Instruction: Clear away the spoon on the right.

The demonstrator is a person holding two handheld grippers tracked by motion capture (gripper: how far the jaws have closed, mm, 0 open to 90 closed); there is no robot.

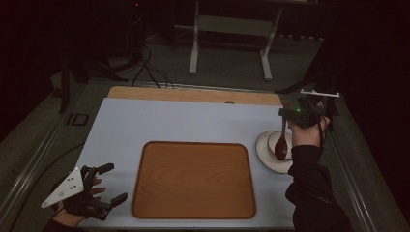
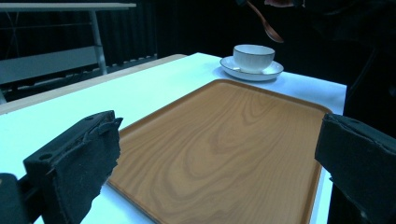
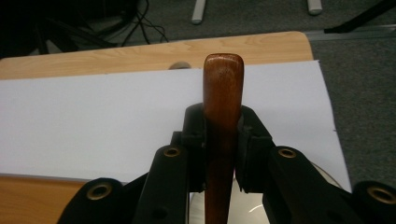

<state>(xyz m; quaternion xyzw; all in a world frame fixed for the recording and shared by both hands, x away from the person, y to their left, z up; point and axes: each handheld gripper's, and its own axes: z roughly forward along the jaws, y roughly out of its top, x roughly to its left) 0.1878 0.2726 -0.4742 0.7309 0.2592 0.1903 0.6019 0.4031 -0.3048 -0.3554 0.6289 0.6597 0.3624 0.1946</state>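
**Spoon held over the cup, tray bare**

Nearest the person, the left hand-held gripper [image 1: 112,182] hovers at the bench's near left corner, its jaws spread wide with nothing between them; in the left gripper view the two black pads [image 2: 79,163] stand far apart on either side of the picture. Just beyond it lies the wooden tray [image 1: 193,180], flat on the white sheet [image 1: 169,121] that covers most of the bench [image 1: 193,94], and the tray's floor is bare wood grain from rim to rim.

Farther right sits a white saucer [image 1: 263,145] with a white cup [image 2: 253,57] on it. From above, the cup reads as little more than a pale ring; the left gripper view shows it plainly as a low ribbed cup standing upright in the saucer's middle. Its inside is hidden from that angle, so what it holds cannot be told.

Above the cup, the right hand-held gripper [image 1: 284,115] clamps a dark wooden spoon [image 1: 281,145] by its handle, the bowl hanging down over the cup and apparently clear of it, judging by the left gripper view. The right gripper view shows the jaws closed tight on the handle, whose rounded end [image 3: 223,70] sticks out past them.
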